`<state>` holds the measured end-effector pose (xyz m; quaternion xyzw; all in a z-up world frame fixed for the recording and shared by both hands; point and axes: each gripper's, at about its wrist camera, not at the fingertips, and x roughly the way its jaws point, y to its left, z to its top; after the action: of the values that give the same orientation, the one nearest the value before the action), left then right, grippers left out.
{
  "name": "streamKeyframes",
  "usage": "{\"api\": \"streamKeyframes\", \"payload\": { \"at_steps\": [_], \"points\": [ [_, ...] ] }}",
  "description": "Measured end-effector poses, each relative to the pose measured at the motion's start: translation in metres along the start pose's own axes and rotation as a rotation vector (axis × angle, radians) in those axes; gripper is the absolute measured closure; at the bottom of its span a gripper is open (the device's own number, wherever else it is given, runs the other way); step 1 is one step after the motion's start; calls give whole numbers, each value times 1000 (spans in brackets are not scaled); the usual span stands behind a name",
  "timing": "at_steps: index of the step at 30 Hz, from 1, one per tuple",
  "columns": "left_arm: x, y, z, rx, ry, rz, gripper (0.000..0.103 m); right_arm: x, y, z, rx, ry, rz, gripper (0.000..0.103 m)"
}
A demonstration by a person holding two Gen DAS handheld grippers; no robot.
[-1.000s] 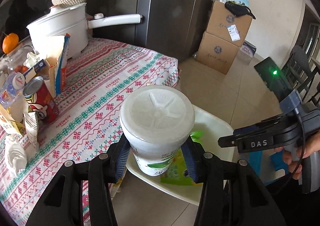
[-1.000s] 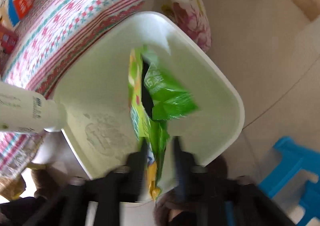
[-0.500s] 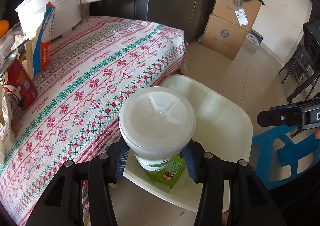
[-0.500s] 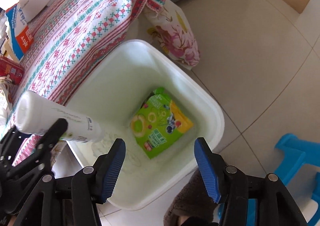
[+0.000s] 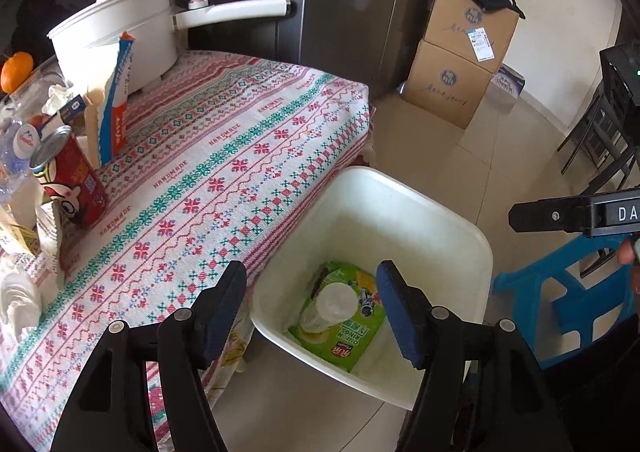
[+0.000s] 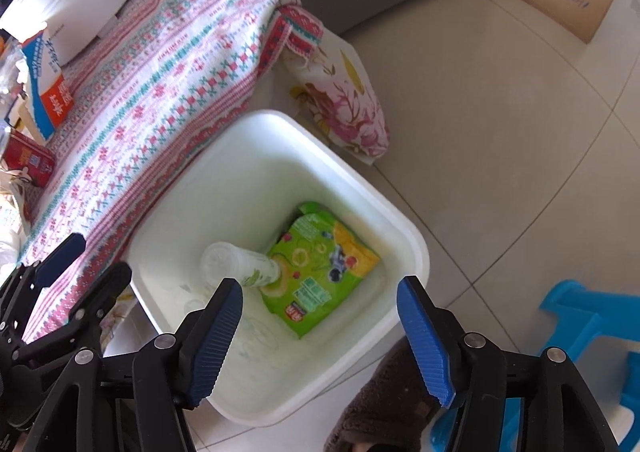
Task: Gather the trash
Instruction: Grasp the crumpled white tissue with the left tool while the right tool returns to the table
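Observation:
A white bin stands on the floor beside the table. Inside it a green snack bag lies flat, and a white lidded cup lies tipped over on the bag. My left gripper hovers over the bin's near side, its jaws opening with nothing between them. In the right wrist view the same cup and bag rest at the bottom of the bin. My right gripper hangs above them, jaws opening and empty. The left gripper shows at the left edge.
The table's patterned cloth carries a red can, a white pot, cartons and crumpled tissue at its left. A blue stool stands right of the bin. Cardboard boxes are stacked beyond. A floral cloth hangs off the table's corner.
The left gripper opened and let go of the white cup, which fell into the bin onto the green bag. The right gripper let the bag drop, opened wide and rose.

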<state>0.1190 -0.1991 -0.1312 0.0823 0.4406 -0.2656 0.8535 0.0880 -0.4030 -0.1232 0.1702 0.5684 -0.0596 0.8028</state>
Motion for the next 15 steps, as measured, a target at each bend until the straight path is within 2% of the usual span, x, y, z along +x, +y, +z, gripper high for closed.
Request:
{"api": "streamKeyframes", "payload": {
  "at_steps": [7, 15],
  "points": [
    [-41, 26, 0, -40, -42, 39, 22, -19, 18, 1, -34, -79, 19, 32],
    [-81, 75, -7, -133, -66, 116, 17, -34, 52, 3, -100, -172, 32, 28]
  ]
}}
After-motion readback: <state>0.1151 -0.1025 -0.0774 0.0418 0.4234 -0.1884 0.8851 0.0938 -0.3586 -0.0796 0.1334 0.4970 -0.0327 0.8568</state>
